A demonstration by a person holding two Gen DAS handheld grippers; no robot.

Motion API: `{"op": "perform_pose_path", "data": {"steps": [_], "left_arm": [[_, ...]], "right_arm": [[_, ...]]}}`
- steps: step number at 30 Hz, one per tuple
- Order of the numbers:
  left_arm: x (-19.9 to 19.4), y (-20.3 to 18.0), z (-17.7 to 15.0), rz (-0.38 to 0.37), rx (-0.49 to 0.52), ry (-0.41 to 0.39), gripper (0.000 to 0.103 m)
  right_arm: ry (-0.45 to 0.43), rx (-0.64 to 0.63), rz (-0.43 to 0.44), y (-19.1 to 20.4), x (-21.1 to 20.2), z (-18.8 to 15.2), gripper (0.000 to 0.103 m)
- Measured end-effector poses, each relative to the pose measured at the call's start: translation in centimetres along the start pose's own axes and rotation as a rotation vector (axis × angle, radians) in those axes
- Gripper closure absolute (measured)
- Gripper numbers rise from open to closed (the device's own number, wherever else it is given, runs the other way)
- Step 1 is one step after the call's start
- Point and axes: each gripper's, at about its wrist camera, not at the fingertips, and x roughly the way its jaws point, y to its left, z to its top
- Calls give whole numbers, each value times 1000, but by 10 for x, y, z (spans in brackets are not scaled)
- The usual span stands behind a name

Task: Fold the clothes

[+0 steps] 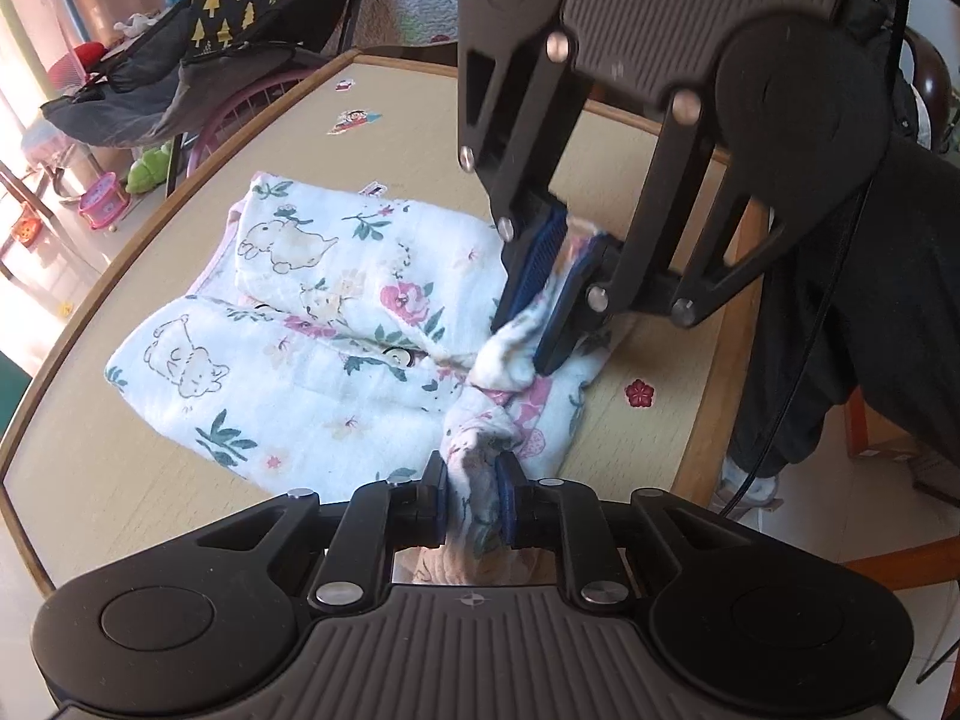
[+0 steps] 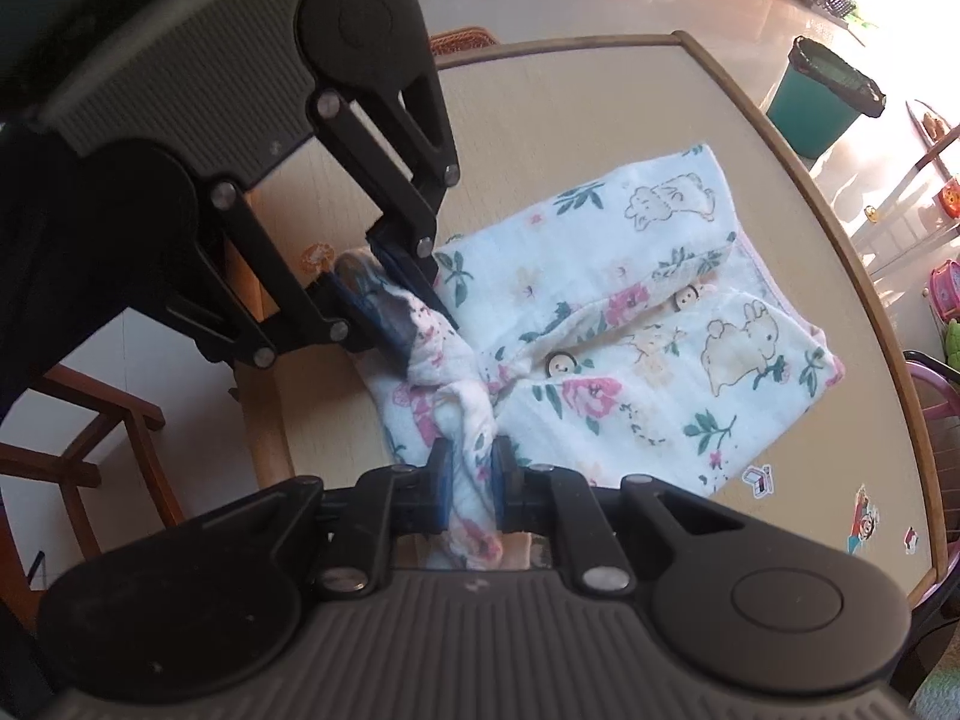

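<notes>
Sunlit tiled floor (image 2: 708,6), wooden chair (image 2: 90,456)

Floral baby garment (image 1: 312,330) spread on the beige table (image 1: 180,492), left gripper (image 1: 474,498) clamped on a bunched corner at the near edge, right gripper (image 1: 555,294) pinching another gathered bit just beyond (blue pads), flower sticker (image 1: 639,392) beside the cloth.

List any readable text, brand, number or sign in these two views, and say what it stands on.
No legible text in either view.
Cartoon stickers on the table: pictures only, any lettering too small to read.
Flower sticker: no words.
Garment, pinched by the left gripper and right gripper: printed bears and flowers, no lettering.
</notes>
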Motion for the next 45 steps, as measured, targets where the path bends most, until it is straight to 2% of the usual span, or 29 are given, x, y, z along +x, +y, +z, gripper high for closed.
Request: {"op": "perform_pose_path", "data": {"steps": [4, 8, 10, 12, 16, 21, 24, 26, 27, 31, 35, 38, 41, 42, 45], "left_arm": [[3, 3, 5, -5, -5, 15, 81], [3, 5, 5, -15, -34, 24, 81], [3, 5, 5, -19, -46, 27, 81], [2, 5, 5, -21, -53, 30, 81], [2, 4, 5, -20, -55, 36, 81], [1, 2, 5, -16, -62, 35, 81], [-3, 7, 7, -13, -79, 10, 76], [-9, 9, 6, 13, -95, -17, 66], [-14, 11, 5, 28, -106, -35, 64], [-32, 15, 0, 44, -129, -96, 63], [-48, 7, -6, 11, -96, -157, 63], [-52, -4, -9, -77, -49, -179, 63], [-46, -13, -8, -143, -17, -163, 63], [-40, -16, -7, -150, -5, -150, 63], [-21, -23, -4, -76, 15, -114, 63]], "right_arm": [[-22, -13, -56, 0, -15, -1, 84], [-41, -33, -105, 0, -32, -3, 82], [-53, -43, -94, 3, -41, -4, 83], [-43, -57, -48, 7, -44, -4, 83], [20, -101, 22, 19, -33, -6, 87], [48, -87, 2, 25, -6, -9, 88], [28, -53, -35, 20, -2, -8, 88], [13, -27, -42, 14, -4, -7, 88], [6, -15, -45, 12, -5, -7, 88], [13, 2, -50, 6, 1, -7, 88], [11, 38, -33, 0, 8, -9, 88], [8, 54, -26, -3, 9, -9, 88], [7, 55, -31, -3, 7, -10, 88], [8, 53, -32, -3, 7, -10, 88], [10, 47, -33, 0, 6, -10, 88]]}}
